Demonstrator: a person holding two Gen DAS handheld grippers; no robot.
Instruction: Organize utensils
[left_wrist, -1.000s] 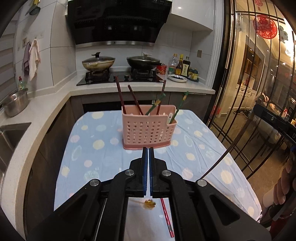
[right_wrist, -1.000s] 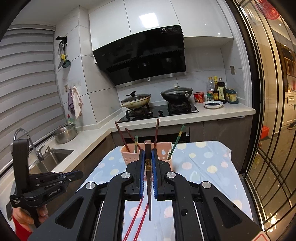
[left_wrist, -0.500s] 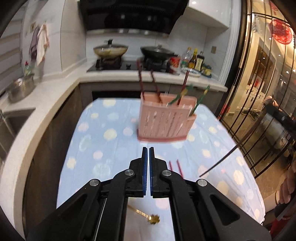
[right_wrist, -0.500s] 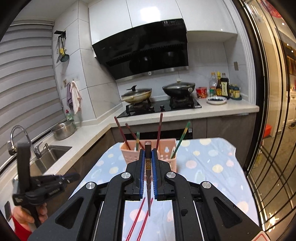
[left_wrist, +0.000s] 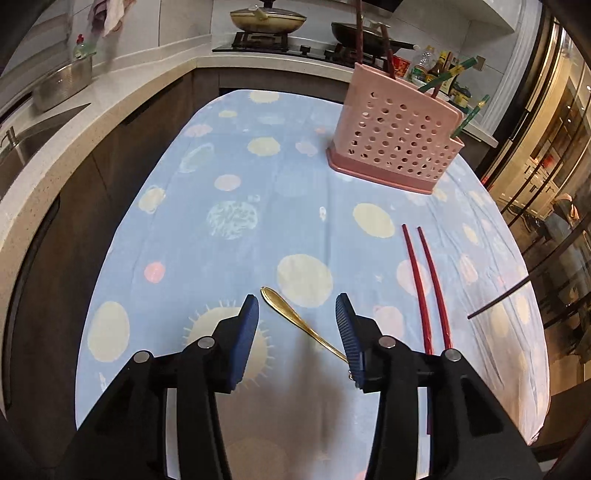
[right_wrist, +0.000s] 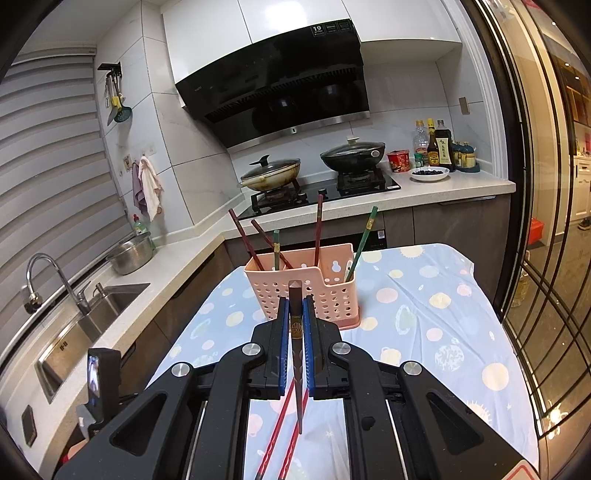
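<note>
Straddling the gold spoon (left_wrist: 295, 317) on the tabletop (left_wrist: 236, 177), the left tongs (left_wrist: 297, 314) have just been opening and are risking a skid off its thin handle (running toward 5 o'clock), while the right tongs (right_wrist: 296, 314) are clenching a dark chopstick (right_wrist: 296, 354) that could twist before reaching the pink holder (right_wrist: 314, 288).

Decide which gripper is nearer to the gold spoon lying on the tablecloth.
Left. The left gripper hangs open astride the gold spoon; the right gripper, shut on a dark chopstick, is off beyond the red chopsticks.

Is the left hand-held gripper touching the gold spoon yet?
Cannot tell. In the left wrist view the open left hand-held gripper straddles the gold spoon, whose handle runs behind one pad.
</note>
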